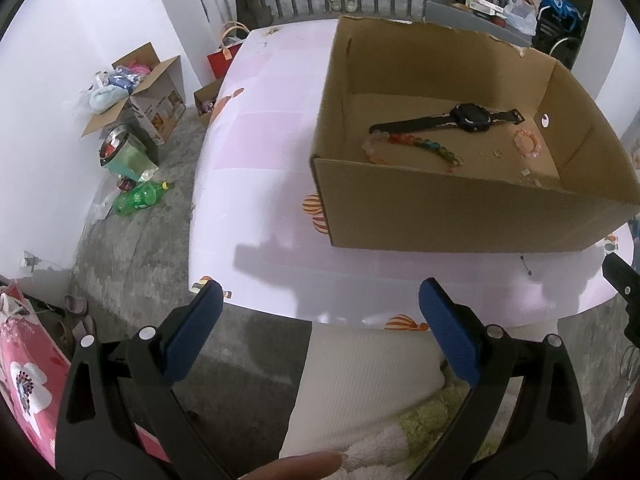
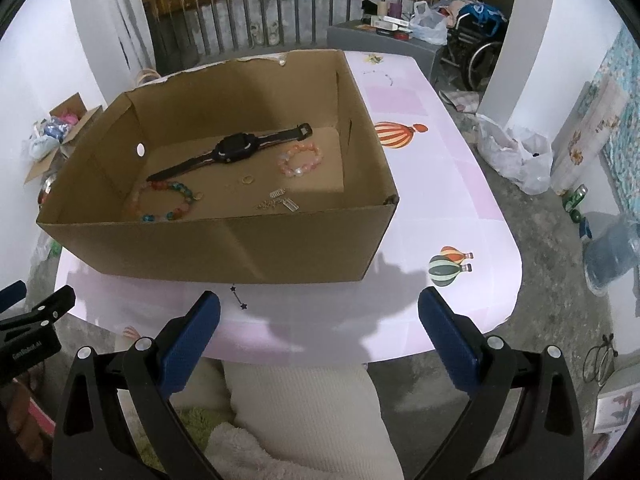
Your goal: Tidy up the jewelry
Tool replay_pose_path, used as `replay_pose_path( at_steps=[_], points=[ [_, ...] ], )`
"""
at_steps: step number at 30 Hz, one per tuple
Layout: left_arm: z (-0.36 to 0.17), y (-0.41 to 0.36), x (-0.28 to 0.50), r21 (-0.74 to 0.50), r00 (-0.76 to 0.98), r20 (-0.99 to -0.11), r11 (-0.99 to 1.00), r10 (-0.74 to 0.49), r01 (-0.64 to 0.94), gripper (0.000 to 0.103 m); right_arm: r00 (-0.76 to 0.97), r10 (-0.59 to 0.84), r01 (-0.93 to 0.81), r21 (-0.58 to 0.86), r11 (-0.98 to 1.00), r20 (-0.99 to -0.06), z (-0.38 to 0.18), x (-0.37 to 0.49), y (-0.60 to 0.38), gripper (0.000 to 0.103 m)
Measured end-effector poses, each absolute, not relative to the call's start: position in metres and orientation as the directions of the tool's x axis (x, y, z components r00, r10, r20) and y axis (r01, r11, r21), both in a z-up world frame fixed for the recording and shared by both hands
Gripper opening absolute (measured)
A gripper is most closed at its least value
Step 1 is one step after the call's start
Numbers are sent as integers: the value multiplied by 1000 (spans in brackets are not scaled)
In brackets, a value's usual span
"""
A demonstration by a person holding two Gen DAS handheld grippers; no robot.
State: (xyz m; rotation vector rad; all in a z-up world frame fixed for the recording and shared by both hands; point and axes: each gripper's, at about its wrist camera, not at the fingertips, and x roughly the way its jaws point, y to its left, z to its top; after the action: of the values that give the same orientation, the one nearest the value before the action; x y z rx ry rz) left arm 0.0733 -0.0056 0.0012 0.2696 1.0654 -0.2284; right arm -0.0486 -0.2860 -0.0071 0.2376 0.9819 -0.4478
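Showing only in the right view, a ring point(image 2: 247, 179) lies beside the watch point(image 2: 232, 149).

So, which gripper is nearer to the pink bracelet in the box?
Right. The right gripper faces the pink bracelet almost straight ahead; from the left gripper it lies far off to the right.
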Motion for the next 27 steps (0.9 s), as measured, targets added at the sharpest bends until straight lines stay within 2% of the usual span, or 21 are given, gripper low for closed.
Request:
replay_pose_path(
  at_steps=[27],
  points=[
    [8,-5,77,105,497,-866,951,-58,292,95,480,-284,521,9,854,-830,-3,-53,-302,96]
  ],
)
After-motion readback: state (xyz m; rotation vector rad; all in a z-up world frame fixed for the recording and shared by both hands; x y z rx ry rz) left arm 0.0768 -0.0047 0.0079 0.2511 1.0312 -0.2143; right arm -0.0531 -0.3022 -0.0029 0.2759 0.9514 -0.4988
